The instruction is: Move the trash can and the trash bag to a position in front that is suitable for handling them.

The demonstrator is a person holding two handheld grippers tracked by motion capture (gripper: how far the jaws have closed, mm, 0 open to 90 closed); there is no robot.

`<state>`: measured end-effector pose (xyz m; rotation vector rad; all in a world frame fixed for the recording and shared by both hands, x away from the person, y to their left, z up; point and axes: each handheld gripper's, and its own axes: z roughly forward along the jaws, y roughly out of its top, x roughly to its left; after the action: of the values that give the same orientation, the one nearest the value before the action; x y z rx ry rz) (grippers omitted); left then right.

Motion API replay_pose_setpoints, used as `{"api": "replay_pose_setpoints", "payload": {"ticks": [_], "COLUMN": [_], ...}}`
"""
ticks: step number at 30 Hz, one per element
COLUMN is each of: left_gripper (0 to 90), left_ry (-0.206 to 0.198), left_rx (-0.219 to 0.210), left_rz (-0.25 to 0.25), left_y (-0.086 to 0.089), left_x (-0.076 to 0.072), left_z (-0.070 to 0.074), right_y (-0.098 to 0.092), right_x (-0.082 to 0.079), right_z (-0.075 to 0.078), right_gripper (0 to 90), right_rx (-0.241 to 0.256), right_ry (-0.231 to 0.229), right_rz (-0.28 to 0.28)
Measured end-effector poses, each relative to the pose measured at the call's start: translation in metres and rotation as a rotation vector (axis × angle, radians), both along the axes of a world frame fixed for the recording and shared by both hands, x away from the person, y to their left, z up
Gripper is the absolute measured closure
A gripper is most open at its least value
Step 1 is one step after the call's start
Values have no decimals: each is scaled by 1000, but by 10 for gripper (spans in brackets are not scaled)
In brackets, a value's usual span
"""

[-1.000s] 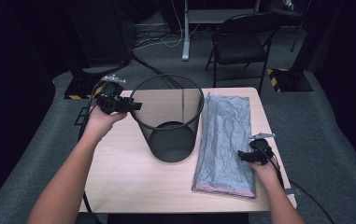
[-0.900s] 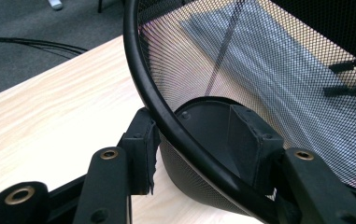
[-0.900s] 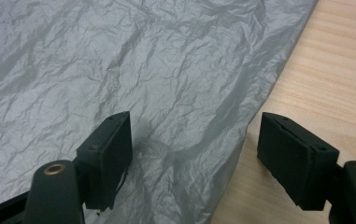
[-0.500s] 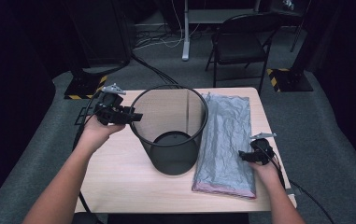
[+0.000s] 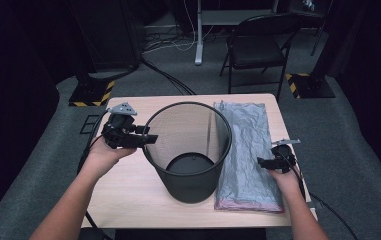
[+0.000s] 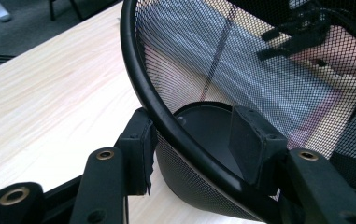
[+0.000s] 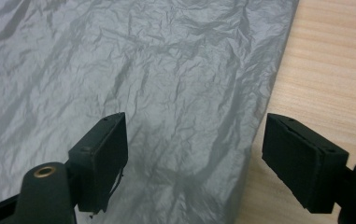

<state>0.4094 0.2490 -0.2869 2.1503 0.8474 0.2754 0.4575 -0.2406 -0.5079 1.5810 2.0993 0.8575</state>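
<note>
Lining the wire bin: bin in hand, liner not yet picked up.

Left gripper straddles the rim of the mesh wastebasket, one pad outside, one inside; jaws apart, not visibly pinching. Basket looks tilted toward that hand; nothing inside, only its solid base showing. Right gripper, jaws wide apart, hovers over the near edge of the flat grey plastic bag lying beside the basket on the table. Next, likely: descend, close on the bag's edge.
</note>
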Motion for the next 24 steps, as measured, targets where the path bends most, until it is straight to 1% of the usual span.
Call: {"api": "replay_pose_setpoints", "payload": {"ticks": [2, 3, 4, 5, 7, 9, 11, 12, 14, 16, 18, 19, 20, 22, 24], "left_gripper": [511, 512, 512, 512, 513, 512, 511, 510, 510, 510, 509, 504, 495, 489, 457], "left_ry": [3, 4, 5, 5, 6, 4, 3, 3, 5, 12, 16, 20, 21, 14, 4], "left_rx": [-7, -15, -24, -22, -29, -29, -19, -14, -4, -3, -4, -13, -19, -18, -27], "left_rz": [-7, -7, -6, -9, -6, -4, -10, -11, -12, -7, -8, -4, -5, -8, 0], "left_y": [-1, -1, -2, -1, -1, -2, -1, -1, -1, 0, 1, 1, 1, 2, 2], "left_x": [-2, -3, -4, -4, -5, -6, -7, -8, -10, -10, -10, -9, -9, -9, -9], "left_z": [-1, -1, -2, -2, -2, -2, -1, -1, 0, 0, 0, -1, -1, -1, -2], "right_y": [-1, 0, 0, 1, 2, 4, 5, 6, 5, 5, 6, 7, 8, 10, 11], "right_x": [4, 5, 7, 10, 15, 22, 28, 30, 34, 36, 36, 36, 36, 35, 34], "right_z": [-1, -1, 0, 0, 2, 2, 2, 2, 0, -4, -6, -6, -7, -7, -8], "right_gripper": [222, 227, 232, 232, 232, 228, 219, 215, 206, 176, 151, 144, 144, 159, 181], "right_rx": [22, 20, 11, 2, -2, -17, -34, -37, -33, -29, -38, -51, -65, -58, -58], "right_ry": [19, 27, 25, 22, 28, 26, 27, 27, 23, 31, 25, 25, 13, 14, 3], "right_rz": [-13, -20, -21, -24, -31, -33, -32, -40, -48, -54, -36, -25, -7, 0, 1]}}
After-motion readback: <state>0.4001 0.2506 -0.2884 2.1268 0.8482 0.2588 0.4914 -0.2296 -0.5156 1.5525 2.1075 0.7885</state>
